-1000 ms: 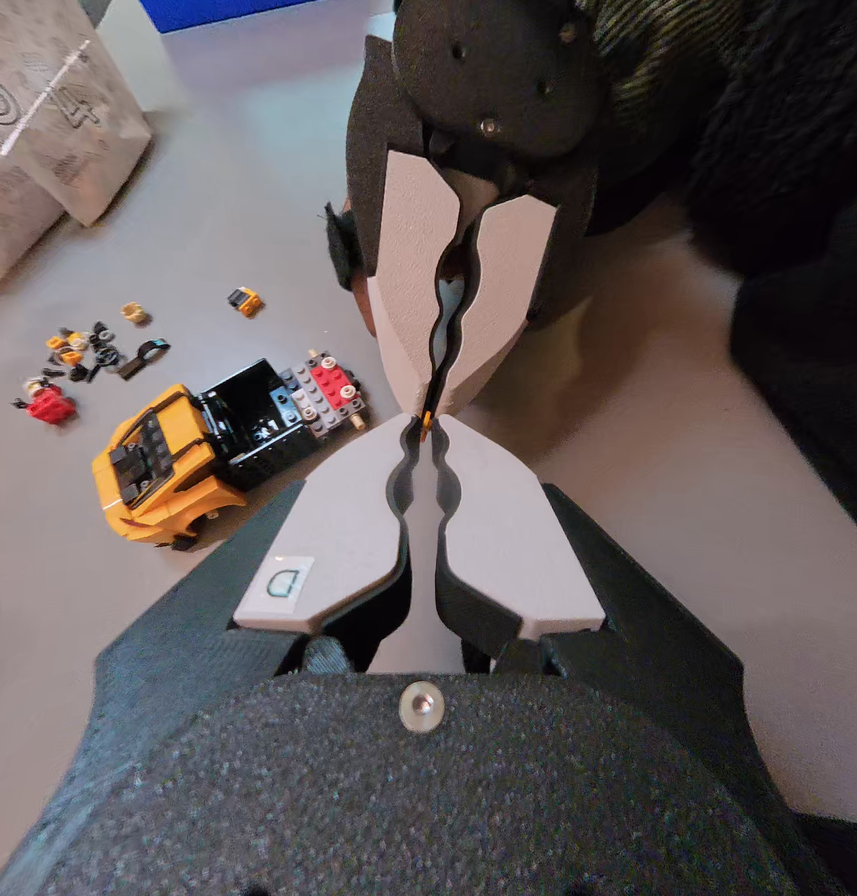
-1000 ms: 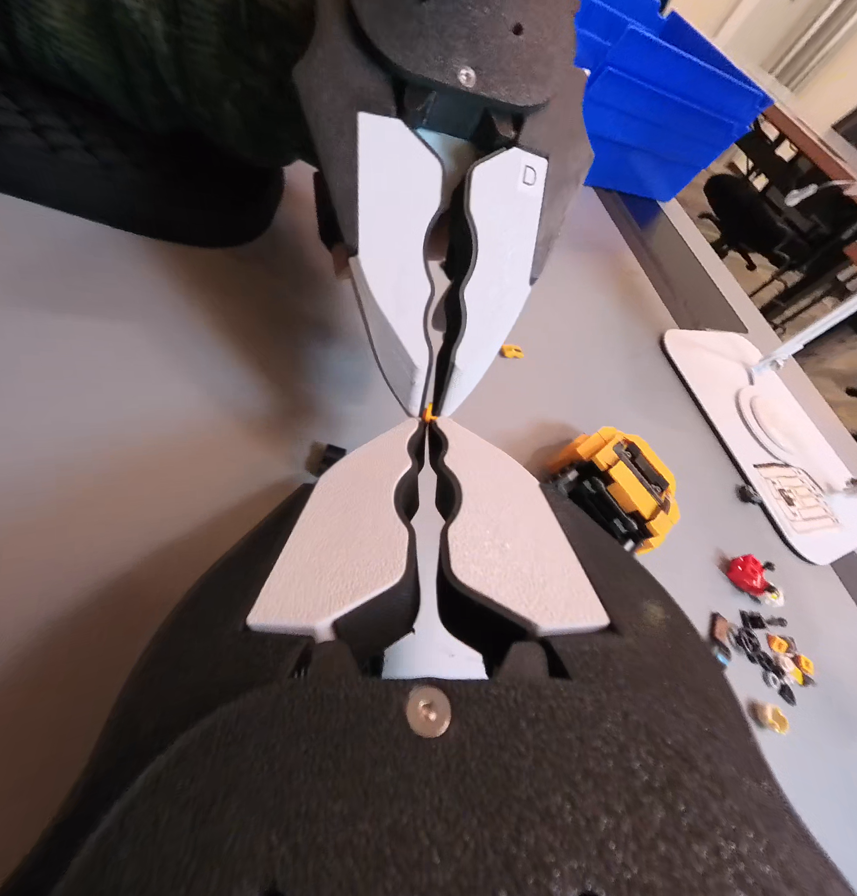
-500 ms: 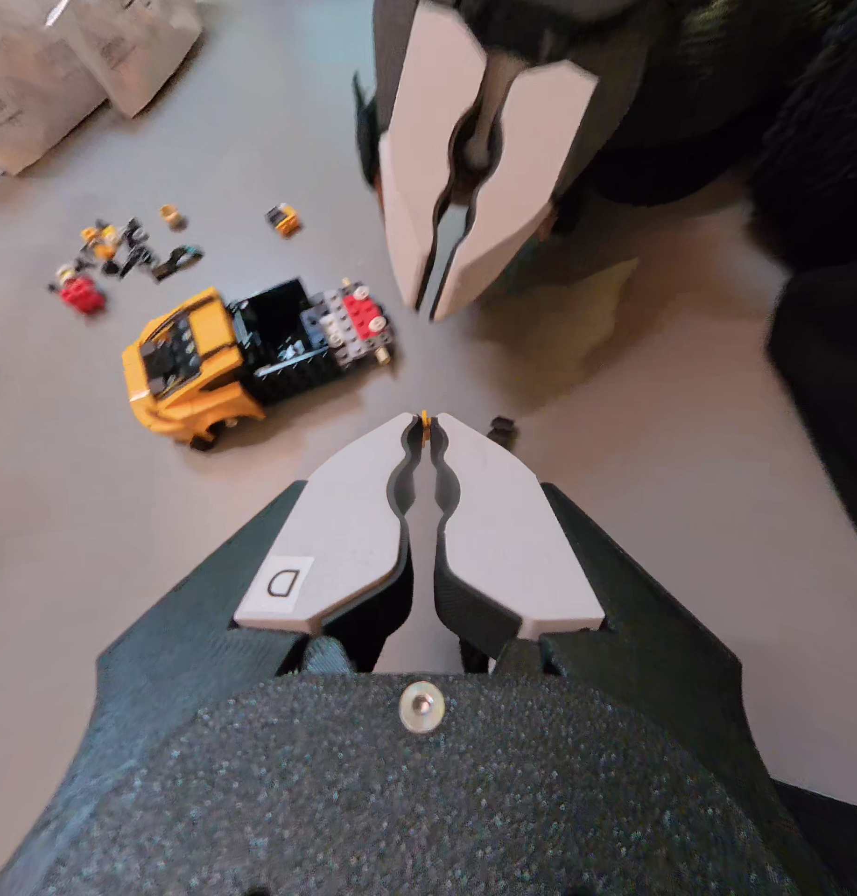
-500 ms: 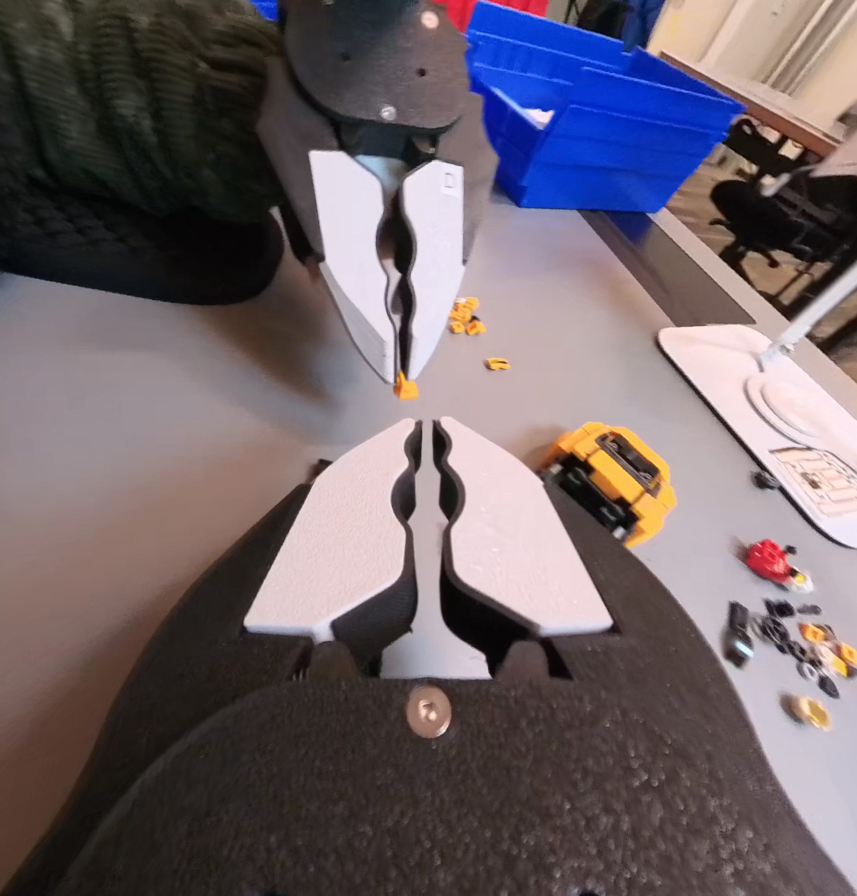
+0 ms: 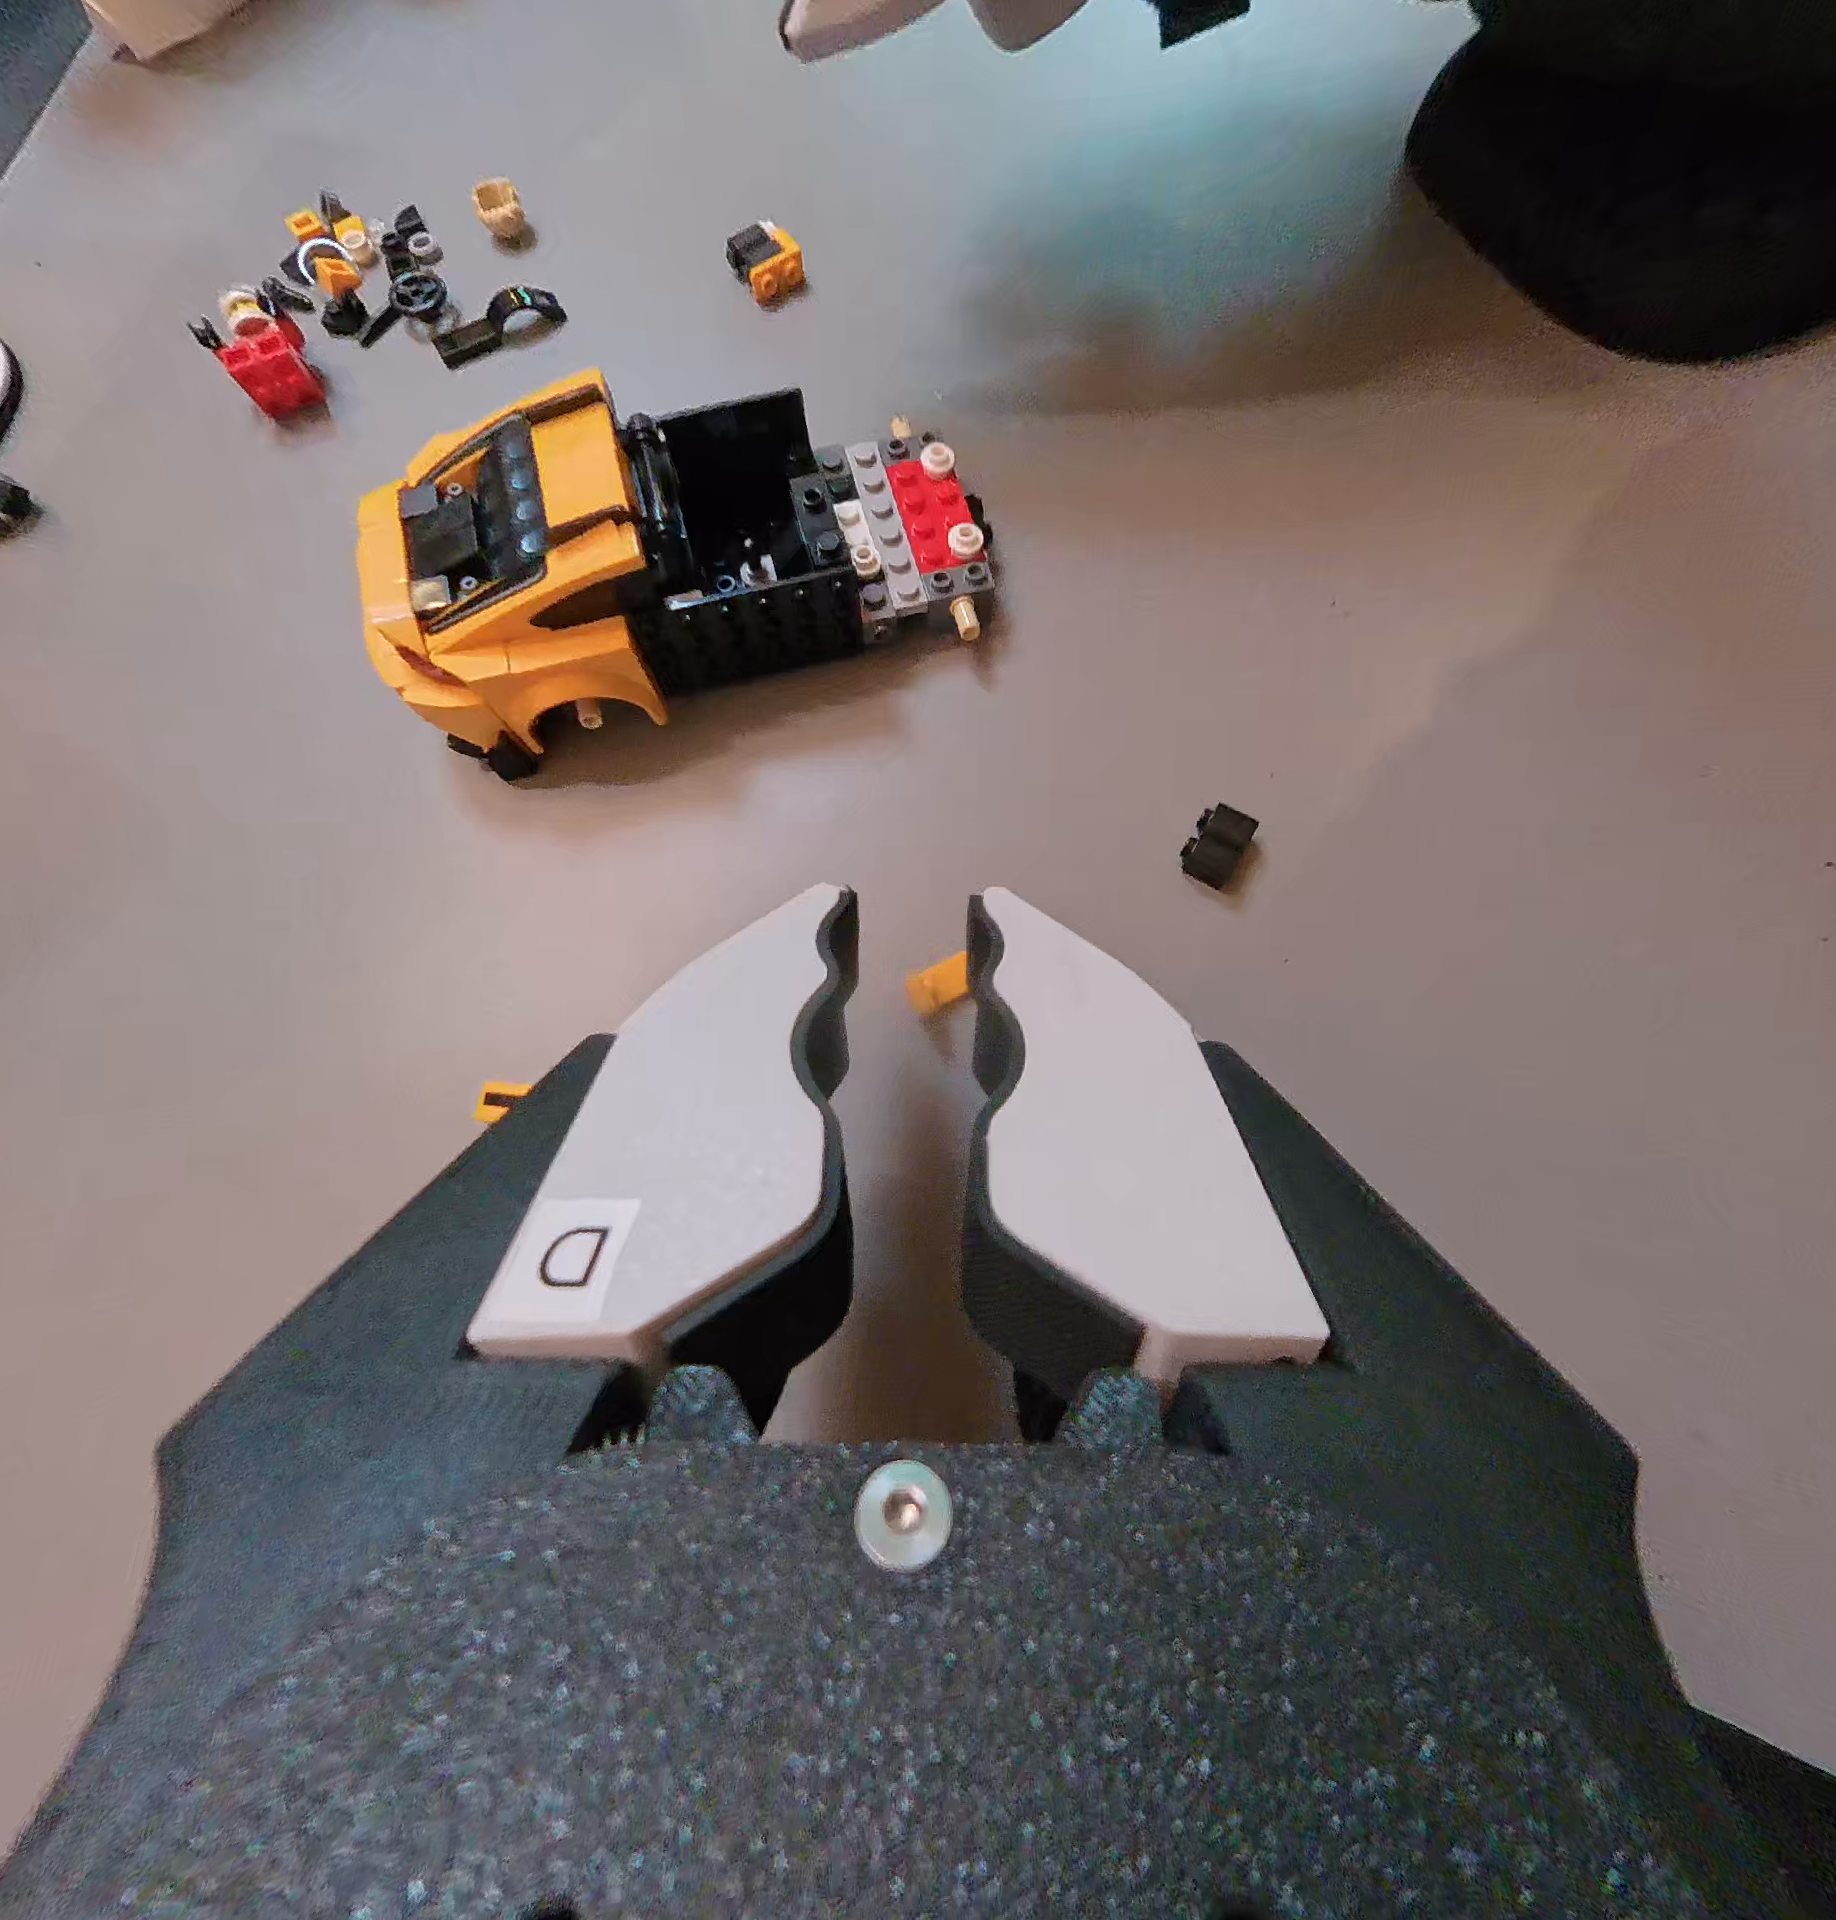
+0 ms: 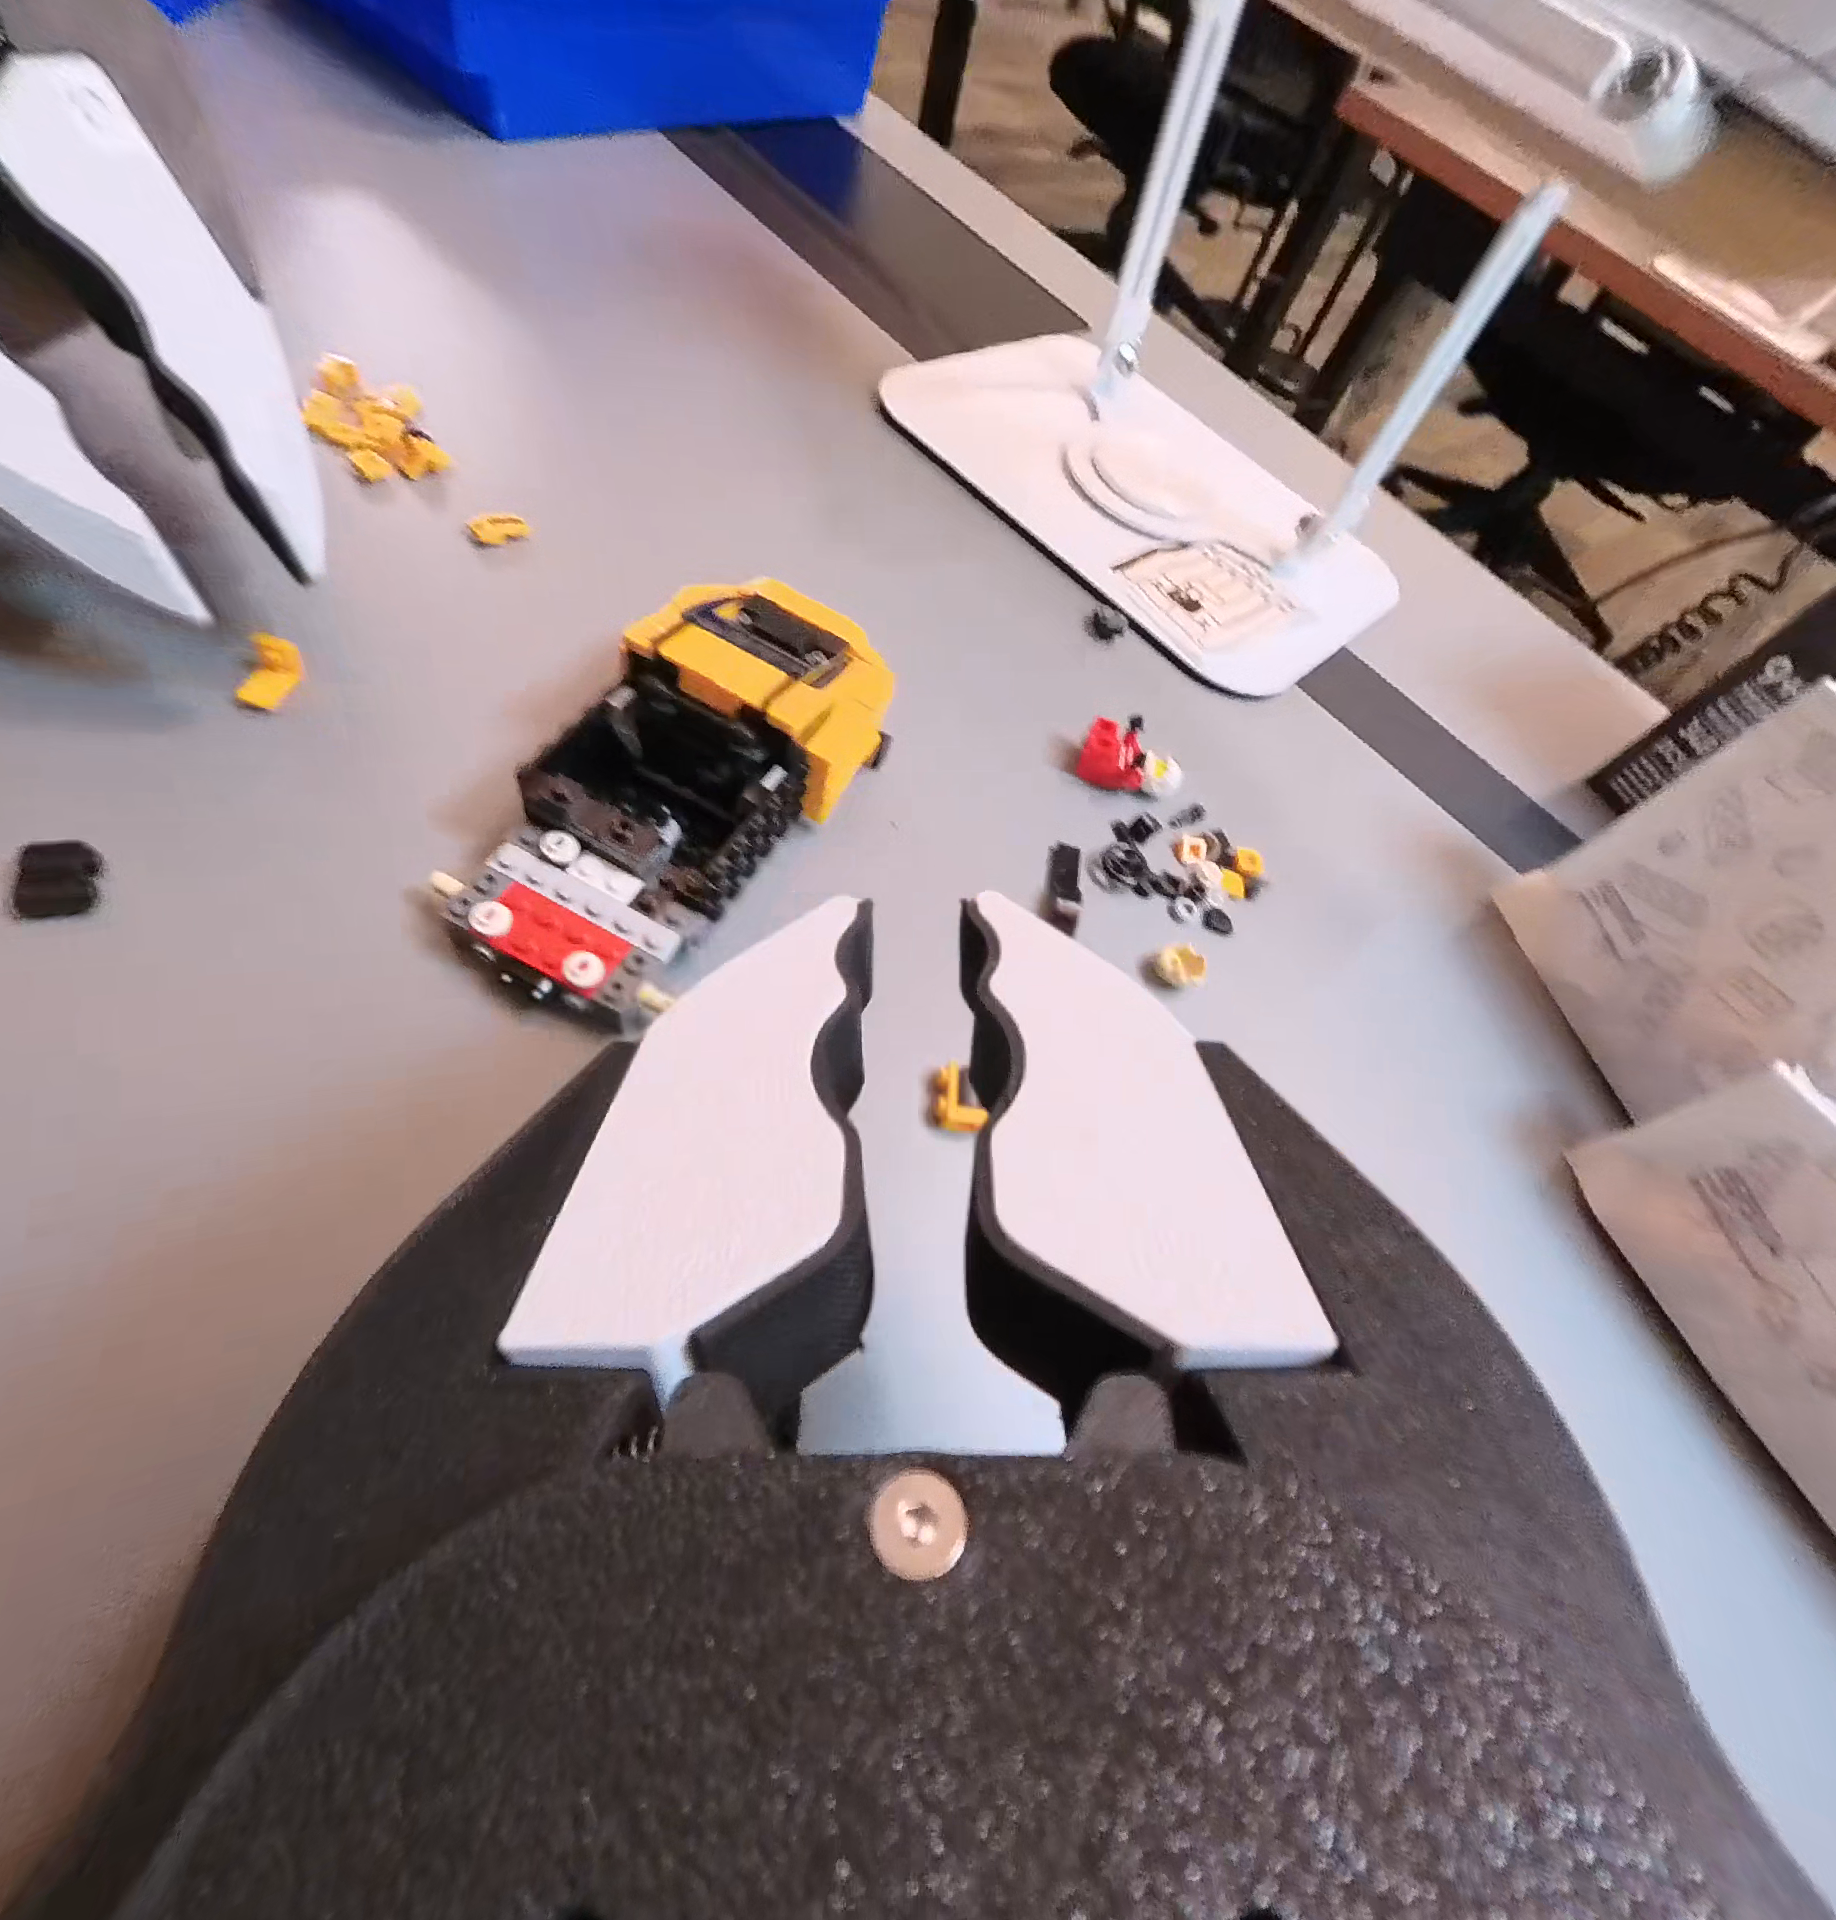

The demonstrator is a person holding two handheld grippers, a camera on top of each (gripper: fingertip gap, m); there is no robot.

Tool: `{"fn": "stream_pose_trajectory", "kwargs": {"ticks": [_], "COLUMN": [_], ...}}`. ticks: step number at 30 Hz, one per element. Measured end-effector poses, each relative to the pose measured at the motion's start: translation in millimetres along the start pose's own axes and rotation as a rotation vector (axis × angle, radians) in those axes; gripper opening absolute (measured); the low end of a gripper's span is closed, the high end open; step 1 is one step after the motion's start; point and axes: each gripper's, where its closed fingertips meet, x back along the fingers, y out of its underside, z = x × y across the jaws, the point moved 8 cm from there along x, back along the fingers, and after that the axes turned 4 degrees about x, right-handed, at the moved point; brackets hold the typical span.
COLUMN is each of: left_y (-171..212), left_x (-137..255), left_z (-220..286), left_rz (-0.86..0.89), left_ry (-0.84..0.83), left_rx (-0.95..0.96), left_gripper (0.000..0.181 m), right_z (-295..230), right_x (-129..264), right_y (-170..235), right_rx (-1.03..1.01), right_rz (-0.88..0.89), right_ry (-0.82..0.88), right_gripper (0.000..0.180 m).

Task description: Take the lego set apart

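The left gripper (image 5: 912,914) carries a small white sticker (image 5: 571,1255) with one printed letter on its left finger; the grey paper sheets (image 6: 1724,935) at the right of the right wrist view carry printed drawings too blurred to read. Both grippers stand with the jaws a little apart and hold nothing. A small yellow piece (image 5: 937,981) lies on the grey table (image 5: 1413,727) just by the tip of the left gripper's right finger, and another small yellow piece (image 6: 958,1099) lies between the fingers of the right gripper (image 6: 916,914). The lego car (image 5: 623,551) sits on the table ahead of both grippers, one only, partly taken apart. In the left wrist view its long axis runs left to right, with the yellow body end at the left and the bare red and grey plates at the right. Near it lie one black brick (image 5: 1218,844), one black and yellow block (image 5: 766,260), one red piece (image 5: 270,369) and a loose group of small dark and yellow parts (image 5: 394,281). In the right wrist view a heap of yellow pieces (image 6: 374,431) lies farther off, and a white lamp base (image 6: 1132,499) stands at the table edge.
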Motion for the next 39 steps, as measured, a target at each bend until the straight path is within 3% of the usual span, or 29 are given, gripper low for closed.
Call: {"fn": "stream_pose_trajectory", "kwargs": {"ticks": [14,20,28,39], "left_y": [-1.5,-5.5,-5.6,-15.3], "left_x": [12.4,18.5,15.3,-0.4], "left_z": [-15.4,-15.3,-11.3,-19.4], "left_rz": [0.124,0.174,0.178,0.193], "left_ry": [-0.075,-0.096,-0.072,-0.133], "left_rx": [0.048,0.026,0.002,0.009], "left_gripper": [0.026,0.017,0.001,0.014], "right_z": [-1.5,-10.0,-46.3,-72.3], "right_x": [-9.6,-11.5,-22.3,-43.5], "right_y": [16.2,8.5,-8.7,-21.2], "right_rx": [-0.019,-0.038,-0.009,-0.227], "right_rz": [-0.092,-0.059,-0.088,-0.290], "right_ry": [-0.057,-0.095,-0.214,-0.134], "right_gripper": [0.027,0.035,0.018,0.020]}}
